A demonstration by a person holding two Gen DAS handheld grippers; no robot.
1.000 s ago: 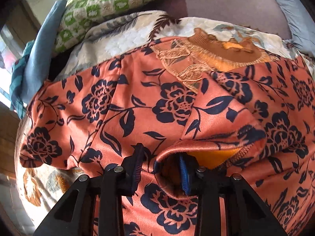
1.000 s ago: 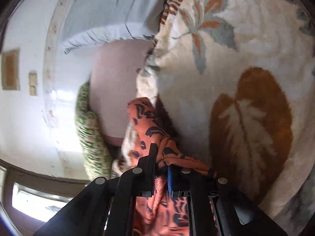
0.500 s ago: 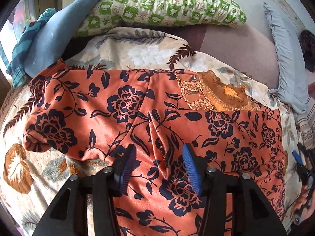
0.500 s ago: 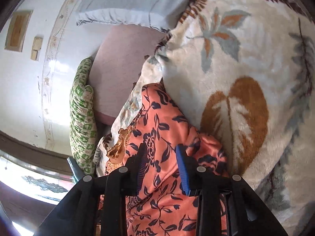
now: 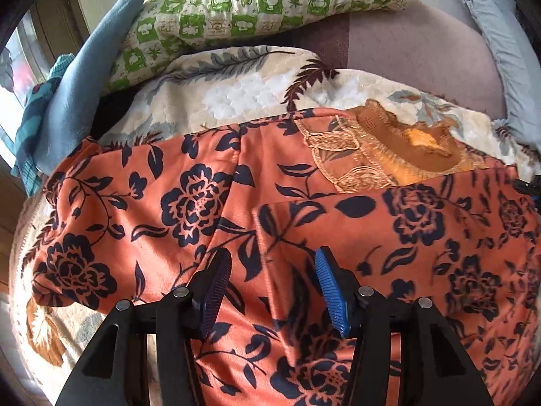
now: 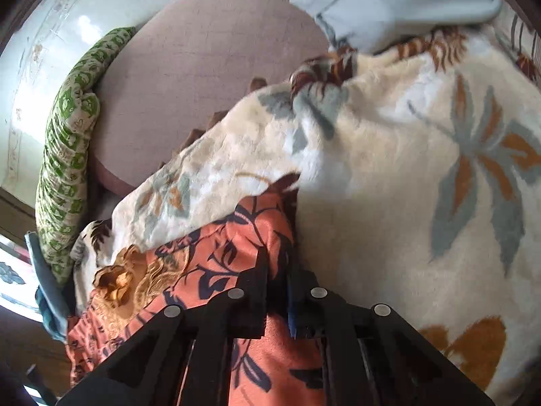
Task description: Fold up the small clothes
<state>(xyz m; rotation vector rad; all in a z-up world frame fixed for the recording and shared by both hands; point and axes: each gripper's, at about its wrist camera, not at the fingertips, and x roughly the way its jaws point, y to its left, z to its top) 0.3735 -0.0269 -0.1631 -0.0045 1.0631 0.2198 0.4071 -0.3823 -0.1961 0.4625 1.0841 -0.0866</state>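
My left claw (image 5: pixel 270 284) hangs just above the orange flowered garment (image 5: pixel 189 209), pointing steeply down at it. Its jaws stand apart and are closing a little at this moment; a folded edge of the cloth runs beneath the gap between them, but the blue pads (image 5: pixel 329 287) grip nothing. The garment lies spread across the leaf-patterned blanket (image 5: pixel 236 91), one sleeve reaching to the left, the brown embroidered collar (image 5: pixel 405 145) at the far side toward the right, and a flap laid over the body below that collar.

My right claw (image 6: pixel 277 270) is clenched on the garment's near corner, at its right edge; the orange cloth bunches up between the two fingers and runs down under the black frame. From this side the collar shows at lower left, and the cream blanket rises in a fold just right of my fingertips.

Beyond the garment lie a green checked pillow (image 5: pixel 270 3), a blue cloth (image 5: pixel 77 84), and a mauve cushion (image 6: pixel 203 77).
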